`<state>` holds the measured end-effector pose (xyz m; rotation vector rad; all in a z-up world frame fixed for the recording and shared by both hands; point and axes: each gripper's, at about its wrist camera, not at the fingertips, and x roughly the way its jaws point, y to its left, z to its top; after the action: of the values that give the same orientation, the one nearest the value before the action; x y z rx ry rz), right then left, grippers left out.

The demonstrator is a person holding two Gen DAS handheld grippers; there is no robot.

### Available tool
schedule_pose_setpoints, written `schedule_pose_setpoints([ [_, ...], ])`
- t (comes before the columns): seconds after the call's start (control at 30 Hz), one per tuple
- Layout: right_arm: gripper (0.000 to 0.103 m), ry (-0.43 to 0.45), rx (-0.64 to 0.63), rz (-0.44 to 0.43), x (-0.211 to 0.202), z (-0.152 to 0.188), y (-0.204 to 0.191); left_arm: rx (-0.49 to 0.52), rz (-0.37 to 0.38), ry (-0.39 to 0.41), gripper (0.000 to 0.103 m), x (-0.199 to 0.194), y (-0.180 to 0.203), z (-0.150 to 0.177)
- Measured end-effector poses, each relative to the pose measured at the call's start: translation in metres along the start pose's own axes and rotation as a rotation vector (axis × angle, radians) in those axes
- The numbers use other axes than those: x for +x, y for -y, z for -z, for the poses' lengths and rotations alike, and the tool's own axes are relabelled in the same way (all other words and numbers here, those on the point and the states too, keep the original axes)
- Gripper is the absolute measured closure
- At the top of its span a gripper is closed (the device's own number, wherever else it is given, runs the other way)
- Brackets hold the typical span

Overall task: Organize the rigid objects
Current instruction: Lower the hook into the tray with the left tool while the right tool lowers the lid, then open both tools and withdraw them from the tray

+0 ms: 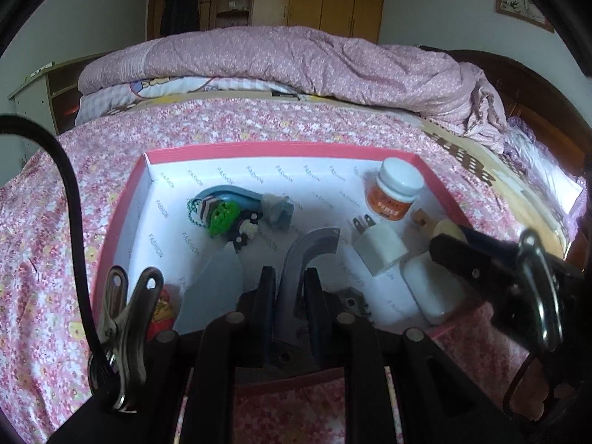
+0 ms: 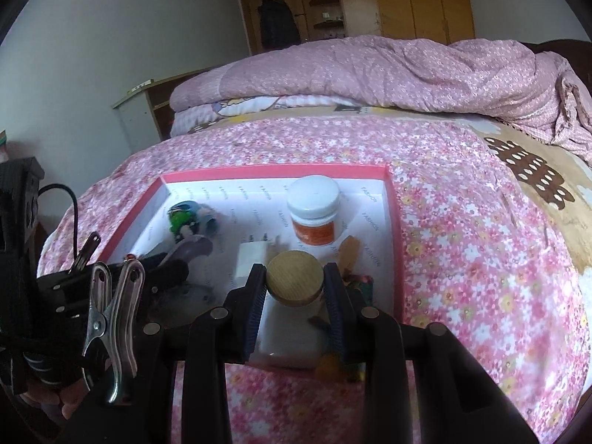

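A pink-rimmed box (image 1: 122,207) (image 2: 396,229) with a white lining lies on the flowered bed. My left gripper (image 1: 288,277) is shut on a curved grey metal piece (image 1: 310,248) and holds it over the box's near side. My right gripper (image 2: 295,273) is shut on a jar with a round wooden lid (image 2: 295,276) over the box's near right corner; it also shows in the left wrist view (image 1: 449,236). In the box lie a white-capped orange jar (image 1: 394,188) (image 2: 314,211), a white plug adapter (image 1: 381,248) (image 2: 251,255), a blue case with toy charms (image 1: 229,211) (image 2: 188,218) and a white bar (image 1: 433,288).
A small red tin (image 1: 164,307) sits at the box's near left corner. A folded pink quilt (image 1: 296,59) lies at the back of the bed. A wooden wardrobe (image 2: 407,0) stands behind it. A black cable (image 1: 74,199) hangs at the left.
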<state>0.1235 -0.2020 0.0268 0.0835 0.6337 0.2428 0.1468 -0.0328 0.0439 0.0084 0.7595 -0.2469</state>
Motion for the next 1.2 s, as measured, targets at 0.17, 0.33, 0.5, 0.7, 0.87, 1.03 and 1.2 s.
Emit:
schedule_pose_setpoints([
  [0.17, 0.071, 0.006, -0.004, 0.027, 0.004, 0.001, 0.001, 0.0, -0.011, 0.0, 0.072, 0.002, 0.001, -0.001],
  [0.33, 0.064, 0.012, -0.017, 0.013, 0.003, 0.002, -0.003, -0.02, -0.009, -0.002, 0.064, -0.001, -0.002, 0.0],
  [0.5, 0.063, 0.033, -0.031, 0.001, -0.005, 0.002, -0.01, -0.019, -0.02, 0.015, 0.061, -0.011, -0.002, 0.001],
  [0.7, 0.06, 0.05, -0.035, -0.008, -0.019, 0.004, -0.017, -0.018, -0.026, 0.021, 0.06, -0.023, 0.0, 0.002],
  [0.87, 0.055, 0.052, -0.036, -0.022, -0.032, 0.008, -0.024, -0.035, -0.053, 0.023, 0.06, -0.034, -0.002, 0.004],
  [1.03, 0.047, 0.057, -0.037, -0.029, -0.044, 0.015, -0.032, -0.054, -0.06, 0.023, 0.06, -0.047, -0.007, 0.009],
  [1.2, 0.044, 0.054, -0.035, -0.041, -0.056, 0.023, -0.039, -0.065, -0.067, 0.03, 0.06, -0.063, -0.009, 0.017],
])
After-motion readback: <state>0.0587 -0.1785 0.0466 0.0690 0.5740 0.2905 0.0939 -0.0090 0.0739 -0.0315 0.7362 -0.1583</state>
